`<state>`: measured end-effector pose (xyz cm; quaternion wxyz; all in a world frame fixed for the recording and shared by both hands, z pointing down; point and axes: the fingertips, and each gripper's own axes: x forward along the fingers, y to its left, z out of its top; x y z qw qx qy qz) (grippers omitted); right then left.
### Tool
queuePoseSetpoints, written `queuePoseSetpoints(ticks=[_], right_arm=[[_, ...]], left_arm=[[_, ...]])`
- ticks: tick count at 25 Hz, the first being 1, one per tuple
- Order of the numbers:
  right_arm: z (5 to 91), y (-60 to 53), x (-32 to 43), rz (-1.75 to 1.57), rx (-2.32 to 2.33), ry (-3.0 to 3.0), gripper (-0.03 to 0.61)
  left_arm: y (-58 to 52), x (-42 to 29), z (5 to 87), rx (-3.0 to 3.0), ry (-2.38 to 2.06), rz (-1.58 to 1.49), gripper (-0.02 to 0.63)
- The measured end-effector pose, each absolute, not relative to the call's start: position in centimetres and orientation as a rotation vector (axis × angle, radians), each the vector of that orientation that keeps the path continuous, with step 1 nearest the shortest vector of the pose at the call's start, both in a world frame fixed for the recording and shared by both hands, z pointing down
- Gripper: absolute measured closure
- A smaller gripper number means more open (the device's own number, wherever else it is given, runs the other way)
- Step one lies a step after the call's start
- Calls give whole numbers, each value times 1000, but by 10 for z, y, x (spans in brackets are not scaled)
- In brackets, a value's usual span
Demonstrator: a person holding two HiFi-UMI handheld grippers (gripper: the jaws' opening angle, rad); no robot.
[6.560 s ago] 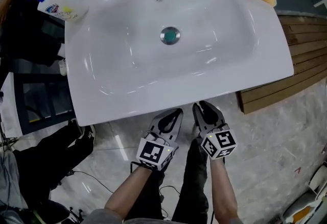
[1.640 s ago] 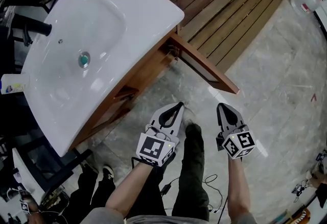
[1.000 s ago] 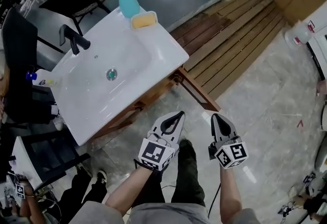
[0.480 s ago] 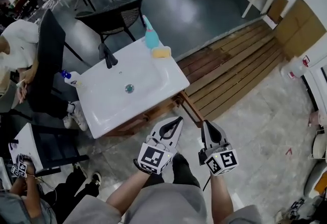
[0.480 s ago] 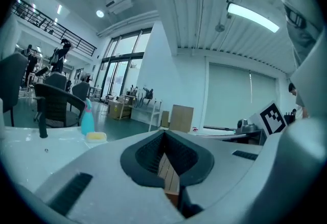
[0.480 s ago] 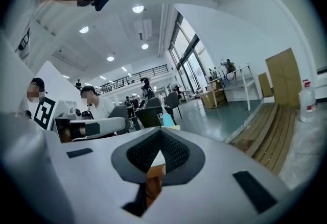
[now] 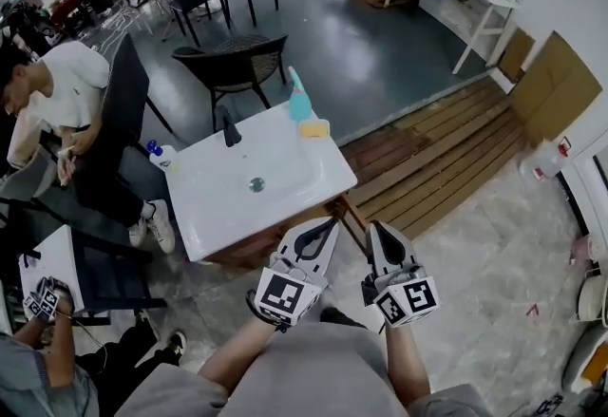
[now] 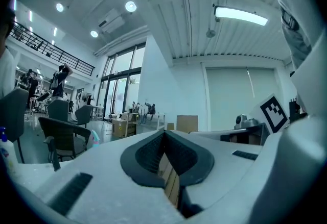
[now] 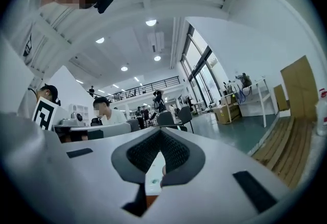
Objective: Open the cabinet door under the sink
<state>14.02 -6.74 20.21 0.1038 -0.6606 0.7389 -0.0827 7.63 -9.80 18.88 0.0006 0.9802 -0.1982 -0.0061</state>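
Note:
The white sink [image 7: 285, 201] stands on a brown wooden cabinet [image 7: 249, 256], seen small and from high up in the head view. At the cabinet's right corner a wooden door [image 7: 354, 218] juts out, swung open. My left gripper [image 7: 329, 223] and right gripper [image 7: 374, 227] are held side by side in front of me, nearer than the cabinet and touching nothing. Both are shut and hold nothing. In the left gripper view the left gripper [image 8: 164, 134] points level into the room. The right gripper [image 9: 161, 134] does the same in its own view.
On the sink stand a black faucet [image 7: 230, 131], a teal bottle [image 7: 299, 105] and a yellow soap dish [image 7: 314, 128]. Black chairs [image 7: 234, 65] stand behind it. A person in white [image 7: 59, 88] sits at the left. Wooden decking [image 7: 446, 154] lies to the right.
The head view has pulled back and risen, so the sink has shrunk from filling the picture to a small shape. The cabinet door came into view standing open. Both grippers stayed shut.

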Motion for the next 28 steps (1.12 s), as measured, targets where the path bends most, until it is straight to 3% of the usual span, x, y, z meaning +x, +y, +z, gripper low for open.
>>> queuePoseSetpoints(ticks=[9,28], right_arm=[[152,-78,116,-67,-1920,2230,571],[152,-87,104,-47,-1948,2250,571]], left_arm=[[-99,60,145,3063,-687,-128,606],[-113,49,143,3099,-688,-170,606]])
